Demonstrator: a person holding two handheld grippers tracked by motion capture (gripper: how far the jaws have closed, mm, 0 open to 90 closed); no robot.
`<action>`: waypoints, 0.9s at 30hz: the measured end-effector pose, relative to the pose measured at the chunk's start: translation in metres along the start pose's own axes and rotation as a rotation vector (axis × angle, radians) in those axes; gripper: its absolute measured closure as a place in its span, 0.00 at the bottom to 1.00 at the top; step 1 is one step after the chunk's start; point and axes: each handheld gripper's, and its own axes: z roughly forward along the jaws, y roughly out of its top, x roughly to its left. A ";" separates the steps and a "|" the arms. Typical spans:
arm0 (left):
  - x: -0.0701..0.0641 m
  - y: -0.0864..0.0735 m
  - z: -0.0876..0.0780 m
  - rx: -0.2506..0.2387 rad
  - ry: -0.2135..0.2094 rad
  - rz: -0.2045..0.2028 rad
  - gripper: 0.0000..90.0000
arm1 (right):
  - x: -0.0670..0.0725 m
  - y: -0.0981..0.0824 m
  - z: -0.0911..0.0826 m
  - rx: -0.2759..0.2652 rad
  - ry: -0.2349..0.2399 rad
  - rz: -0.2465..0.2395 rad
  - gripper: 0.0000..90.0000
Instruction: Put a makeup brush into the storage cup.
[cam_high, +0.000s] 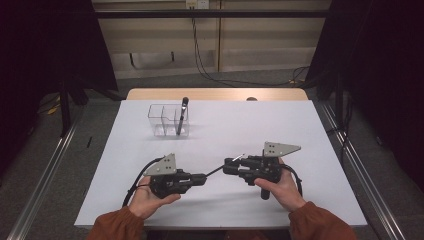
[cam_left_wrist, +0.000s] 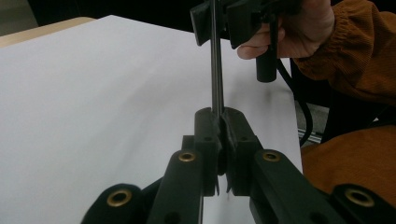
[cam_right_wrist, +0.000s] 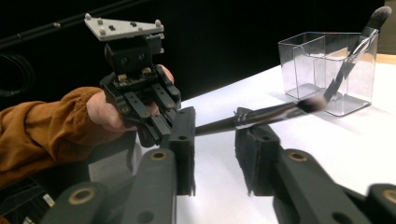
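Left tool (cam_high: 202, 177) is pressed together on the handle end of a makeup brush (cam_high: 216, 171), which it holds up off the white desk (cam_high: 300, 130), low centre of the high view. The brush's long axis runs from the left tool up and right to the right tool (cam_high: 228, 166), bristle end toward the right one. In the right gripper view the brush (cam_right_wrist: 261, 116) crosses between that tool's two pads, resting against the right-hand pad, bristles poking past it; a clear gap stays at the left-hand pad, so the right tool (cam_right_wrist: 215, 144) is spread around the brush, not pinching it. In the left gripper view the shaft (cam_left_wrist: 217, 70) rises straight from the closed left tool (cam_left_wrist: 223, 135) to the other tool at the top of the frame. Both tools are at the brush; a handover looks underway.

Clear organizer (cam_high: 169, 120), upper left of centre in the high view, well apart from both tools. It has several compartments; a second brush (cam_high: 181, 116) stands tilted in the right one, bristles up. The others look empty.
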 end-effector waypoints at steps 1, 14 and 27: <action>0.000 0.000 0.001 0.003 -0.008 0.002 0.95 | 0.000 0.000 0.000 -0.001 0.004 0.003 0.81; 0.001 -0.004 0.005 0.021 0.011 0.020 0.88 | -0.001 0.001 0.000 -0.020 0.107 0.056 0.95; 0.003 -0.003 -0.001 0.000 0.093 0.003 0.55 | -0.003 0.004 -0.004 -0.018 0.109 0.060 0.95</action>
